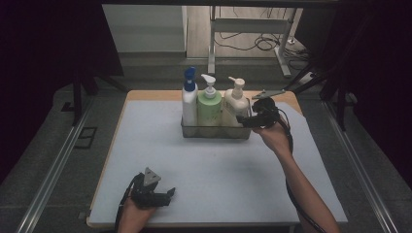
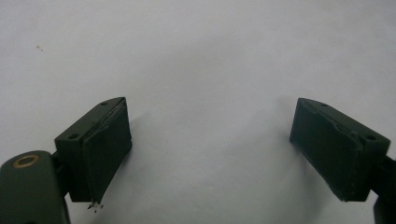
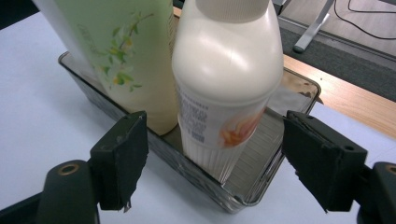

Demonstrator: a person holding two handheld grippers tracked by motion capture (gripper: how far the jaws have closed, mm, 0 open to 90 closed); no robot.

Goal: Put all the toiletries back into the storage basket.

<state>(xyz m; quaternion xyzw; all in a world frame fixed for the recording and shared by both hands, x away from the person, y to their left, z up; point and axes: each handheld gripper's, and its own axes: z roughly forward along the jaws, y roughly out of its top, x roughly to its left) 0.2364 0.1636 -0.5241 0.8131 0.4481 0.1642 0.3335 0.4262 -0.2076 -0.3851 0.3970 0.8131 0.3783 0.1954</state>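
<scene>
A metal tray (image 1: 216, 131) at the back of the table holds three upright pump bottles: a white one with a blue top (image 1: 189, 101), a green one (image 1: 209, 104) and a cream one (image 1: 234, 103). My right gripper (image 1: 243, 120) hovers open at the tray's right end, close to the cream bottle (image 3: 224, 79). In the right gripper view its jaws stand wide on either side of that bottle without touching it, and the green bottle (image 3: 126, 51) stands beside it in the tray (image 3: 243, 196). My left gripper (image 1: 170, 194) lies open near the table's front edge, over bare white mat (image 2: 201, 60).
The white mat (image 1: 214, 165) covers most of the wooden table (image 1: 145, 95). Metal rails (image 1: 53, 165) run along both sides of the table. A desk frame and cables (image 1: 262, 39) stand on the floor beyond the far edge.
</scene>
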